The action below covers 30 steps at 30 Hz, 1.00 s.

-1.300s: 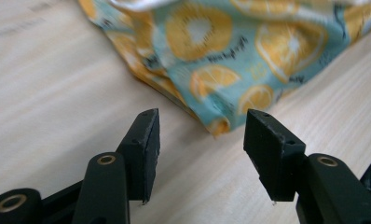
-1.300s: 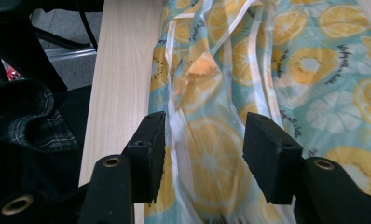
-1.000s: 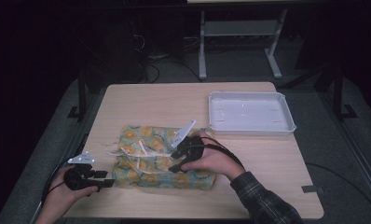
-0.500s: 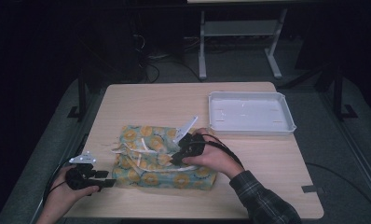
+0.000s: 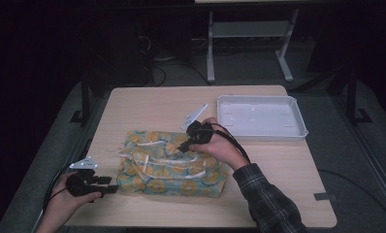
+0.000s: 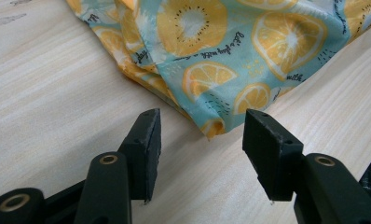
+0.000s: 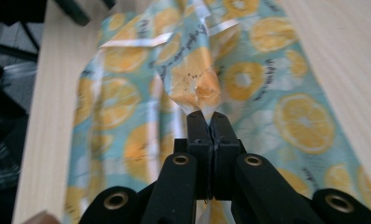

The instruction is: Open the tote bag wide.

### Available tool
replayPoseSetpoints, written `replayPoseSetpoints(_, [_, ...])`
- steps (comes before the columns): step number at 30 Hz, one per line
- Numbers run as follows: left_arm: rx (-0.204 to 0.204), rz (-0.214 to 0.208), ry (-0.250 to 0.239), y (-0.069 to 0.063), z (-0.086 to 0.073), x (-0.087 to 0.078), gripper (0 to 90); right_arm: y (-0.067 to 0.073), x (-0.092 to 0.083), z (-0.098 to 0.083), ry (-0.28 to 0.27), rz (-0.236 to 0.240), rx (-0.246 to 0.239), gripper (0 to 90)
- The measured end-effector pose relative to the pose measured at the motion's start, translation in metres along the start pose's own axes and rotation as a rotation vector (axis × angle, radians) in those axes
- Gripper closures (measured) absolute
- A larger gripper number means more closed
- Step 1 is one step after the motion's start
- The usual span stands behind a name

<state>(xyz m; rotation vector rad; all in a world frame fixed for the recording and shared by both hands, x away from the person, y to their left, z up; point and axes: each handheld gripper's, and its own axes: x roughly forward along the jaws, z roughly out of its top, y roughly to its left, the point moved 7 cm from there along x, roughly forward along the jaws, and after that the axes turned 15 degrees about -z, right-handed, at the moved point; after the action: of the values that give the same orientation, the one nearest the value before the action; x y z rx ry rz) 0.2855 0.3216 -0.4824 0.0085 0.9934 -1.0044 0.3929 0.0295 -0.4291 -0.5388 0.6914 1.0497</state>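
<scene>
A fabric bag (image 5: 171, 162) printed with orange and lemon slices on a pale blue-green ground is lying flat on the near-left part of the wooden table (image 5: 147, 104), its white straps (image 5: 162, 160) trailing across its top. The right gripper (image 5: 188, 143) is pinching a fold of the bag's cloth near the far right corner; in the right gripper view (image 7: 207, 116) its jaws have just been closing and are now pressed tight together on a puckered tuft of the print. The left gripper (image 5: 108, 187) is sitting at the near left of the bag, jaws standing apart with nothing pressed between them; in the left gripper view (image 6: 200, 140) a corner of the bag (image 6: 211, 70) is lying just beyond the gap, not touched by either jaw. Small dark script is running across the cloth between the fruit slices; a word like "with" can be made out, the rest too small or folded to read. A white tray (image 5: 297, 128) is resting at the far right of the table, well apart from the bag.
</scene>
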Motion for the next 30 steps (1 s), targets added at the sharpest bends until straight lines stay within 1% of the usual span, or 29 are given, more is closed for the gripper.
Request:
replayPoseSetpoints(1, [0.002,0.002,-0.003,0.000,0.000,0.000,47.1,-0.005,0.002,0.001,-0.007,-0.009,0.005,88.3])
replayPoseSetpoints(3, [0.000,0.002,-0.011,0.000,0.001,0.000,47.8,-0.014,0.006,0.001,-0.004,-0.026,0.035,88.4])
replayPoseSetpoints(4, [0.006,0.006,-0.008,0.000,0.001,0.000,48.7,-0.021,0.010,0.000,-0.001,-0.033,0.048,88.4])
replayPoseSetpoints(5, [0.017,0.004,0.003,0.000,0.001,0.000,49.2,-0.025,0.013,-0.001,0.005,-0.046,0.059,88.4])
replayPoseSetpoints(6, [0.010,0.000,-0.007,-0.001,0.002,0.001,49.2,-0.025,0.013,-0.001,0.005,-0.046,0.059,88.4])
replayPoseSetpoints(7, [0.022,-0.002,0.004,-0.002,0.002,0.002,50.3,-0.033,0.020,-0.002,0.018,-0.065,0.080,88.4])
replayPoseSetpoints(8, [0.022,-0.002,0.004,-0.002,0.002,0.002,50.9,-0.033,0.020,-0.002,0.018,-0.065,0.080,88.4])
replayPoseSetpoints(9, [0.033,-0.004,0.010,-0.002,0.002,0.003,51.0,-0.042,0.026,-0.002,0.022,-0.086,0.097,88.4])
replayPoseSetpoints(10, [0.033,-0.004,0.010,-0.002,0.002,0.003,51.2,-0.042,0.026,-0.002,0.022,-0.086,0.097,88.4])
replayPoseSetpoints(11, [0.036,0.002,0.001,-0.002,0.002,0.004,51.1,-0.049,0.032,-0.002,0.027,-0.102,0.116,88.5])
replayPoseSetpoints(12, [0.036,0.002,0.001,-0.002,0.002,0.004,50.9,-0.049,0.032,-0.002,0.027,-0.102,0.116,88.5])
replayPoseSetpoints(13, [0.050,0.018,0.004,0.000,0.001,0.004,51.1,-0.056,0.039,-0.002,0.039,-0.109,0.136,88.5])
replayPoseSetpoints(14, [0.050,0.018,0.004,0.000,0.001,0.004,51.2,-0.058,0.043,-0.002,0.042,-0.109,0.148,88.5])
replayPoseSetpoints(15, [0.051,0.023,0.001,0.001,0.001,0.004,51.2,-0.058,0.043,-0.002,0.042,-0.109,0.148,88.5])
replayPoseSetpoints(16, [0.051,0.023,0.005,0.002,0.001,0.004,51.3,-0.061,0.047,-0.003,0.049,-0.102,0.153,88.5])
replayPoseSetpoints(17, [0.051,0.026,0.005,0.002,0.001,0.003,51.6,-0.067,0.054,-0.004,0.056,-0.106,0.165,88.6])
replayPoseSetpoints(18, [0.040,0.034,-0.003,0.003,0.001,0.003,51.6,-0.067,0.054,-0.004,0.056,-0.106,0.165,88.6])
replayPoseSetpoints(19, [0.033,0.038,-0.002,0.005,0.000,0.002,51.4,-0.071,0.062,-0.005,0.066,-0.104,0.181,88.6])
replayPoseSetpoints(20, [0.033,0.038,-0.002,0.005,0.000,0.002,51.0,-0.071,0.062,-0.005,0.066,-0.104,0.181,88.6])
replayPoseSetpoints(21, [0.019,0.041,-0.005,0.006,0.000,0.001,50.3,-0.074,0.068,-0.008,0.090,-0.114,0.192,88.6])
replayPoseSetpoints(22, [0.019,0.041,-0.005,0.006,0.000,0.001,49.5,-0.074,0.068,-0.008,0.090,-0.114,0.192,88.6])
replayPoseSetpoints(23, [0.009,0.046,-0.009,0.006,0.000,0.000,48.8,-0.077,0.073,-0.010,0.108,-0.122,0.199,88.6])
replayPoseSetpoints(24, [0.009,0.046,-0.009,0.006,0.000,0.000,47.9,-0.077,0.073,-0.010,0.108,-0.122,0.199,88.6])
replayPoseSetpoints(26, [0.006,0.050,-0.007,0.006,-0.001,0.000,47.1,-0.079,0.079,-0.012,0.117,-0.126,0.205,88.6])
replayPoseSetpoints(27, [0.009,0.053,-0.006,0.006,-0.001,-0.001,47.1,-0.080,0.084,-0.016,0.136,-0.130,0.208,88.6])
replayPoseSetpoints(28, [0.009,0.053,-0.006,0.006,-0.001,-0.001,47.1,-0.080,0.084,-0.016,0.136,-0.130,0.208,88.6])
replayPoseSetpoints(29, [0.011,0.055,-0.008,0.005,0.000,-0.001,47.1,-0.081,0.089,-0.020,0.156,-0.136,0.209,88.5])
replayPoseSetpoints(30, [0.011,0.055,-0.008,0.005,0.000,-0.001,47.0,-0.081,0.089,-0.020,0.156,-0.136,0.209,88.5])
